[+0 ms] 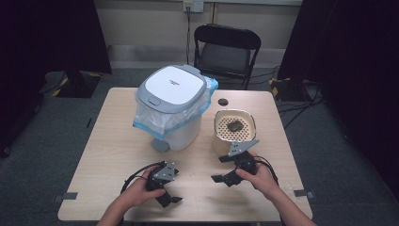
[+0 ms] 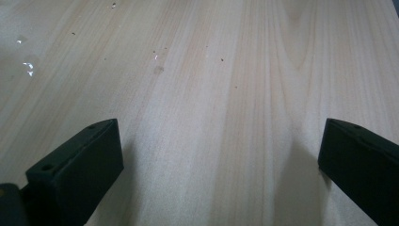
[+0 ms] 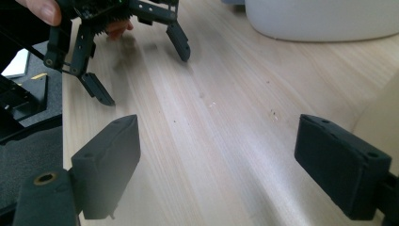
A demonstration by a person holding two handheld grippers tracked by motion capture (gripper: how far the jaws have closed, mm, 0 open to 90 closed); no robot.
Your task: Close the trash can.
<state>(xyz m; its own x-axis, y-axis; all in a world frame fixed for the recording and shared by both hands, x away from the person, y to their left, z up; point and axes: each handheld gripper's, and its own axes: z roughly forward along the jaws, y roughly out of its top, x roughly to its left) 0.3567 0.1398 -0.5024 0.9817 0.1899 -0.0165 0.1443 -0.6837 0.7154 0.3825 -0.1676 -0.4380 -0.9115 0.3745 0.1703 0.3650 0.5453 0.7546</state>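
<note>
Both the left gripper [image 1: 165,190] and right gripper [image 1: 225,168], at lower center, hold jaws spread and empty. The right sits just beside the beige basket [image 1: 235,126]; a careless reach could tip it, spilling the dark lump [image 1: 235,125].

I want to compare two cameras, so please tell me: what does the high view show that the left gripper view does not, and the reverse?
The high view alone shows the white lidded waste bin with a blue-edged plastic liner, the cream perforated basket holding a dark lump, the black folding chair, and both hands.

The left gripper view alone shows small specks and shiny droplets on the wood, and the open left claw close up.

Both show the pale wooden table and the left claw.
</note>
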